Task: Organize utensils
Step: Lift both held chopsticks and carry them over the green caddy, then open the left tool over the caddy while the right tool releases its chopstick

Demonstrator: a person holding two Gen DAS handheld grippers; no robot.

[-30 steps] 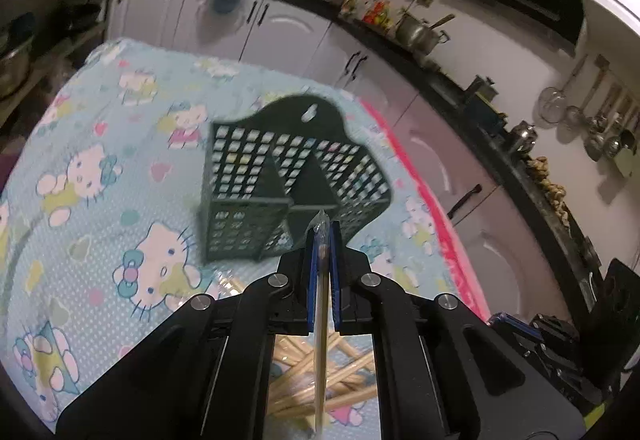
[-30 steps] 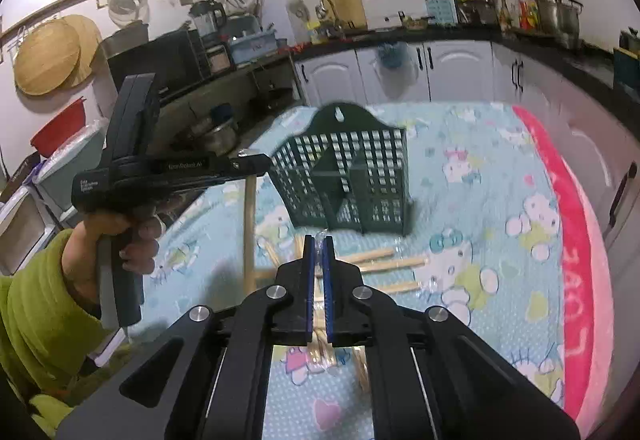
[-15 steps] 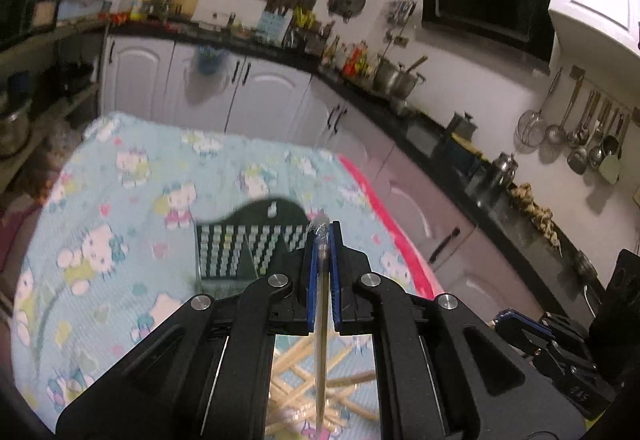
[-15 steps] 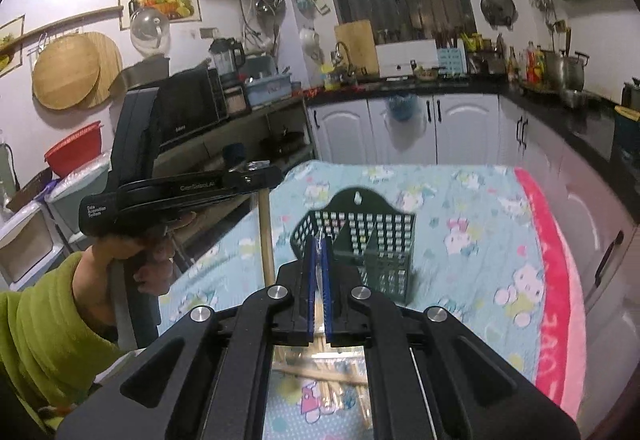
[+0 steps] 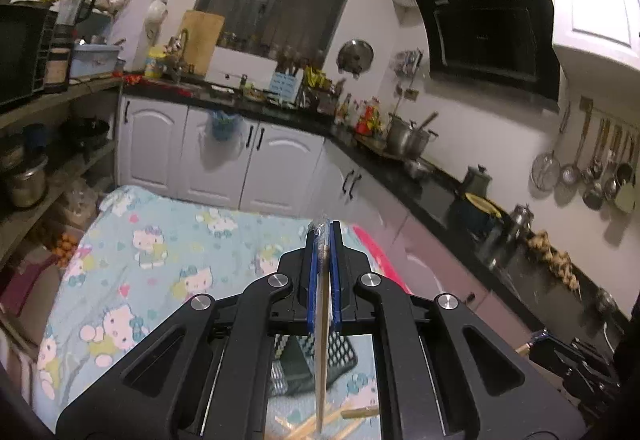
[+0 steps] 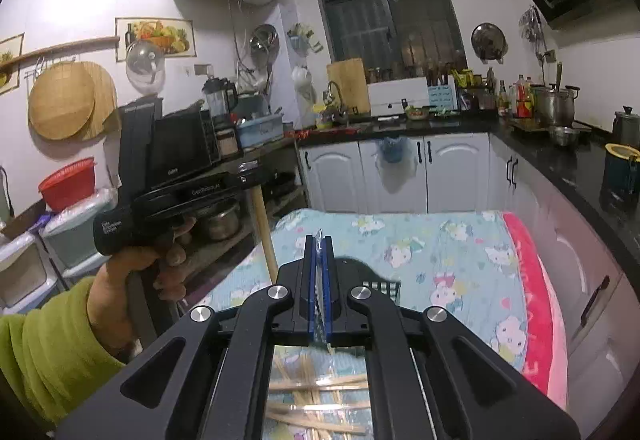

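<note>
My left gripper point(image 5: 324, 230) is shut on a plastic-wrapped wooden chopstick point(image 5: 321, 360) that hangs straight down below the pads. Under it I see part of the dark green mesh caddy point(image 5: 340, 352) and a pile of loose chopsticks point(image 5: 352, 414). My right gripper point(image 6: 319, 240) is shut on another chopstick in clear wrap, with only film and a tan tip showing. The caddy point(image 6: 382, 286) stands just beyond it on the table, and the pile point(image 6: 316, 386) lies below. In the right wrist view a hand in a green sleeve holds the left gripper point(image 6: 250, 178) high at the left, its chopstick point(image 6: 264, 228) dangling.
The table wears a light blue cartoon-cat cloth point(image 6: 440, 260) with a pink blanket edge point(image 6: 528, 280) on the right. White cabinets point(image 6: 392, 176) and a cluttered black counter wrap the back and right. Open shelves with pots point(image 5: 24, 184) stand close on the left.
Both grippers have risen well above the table, each still holding its chopstick. The views have tipped up toward the kitchen walls, and the caddy has sunk from mid-frame to beneath the fingers.
</note>
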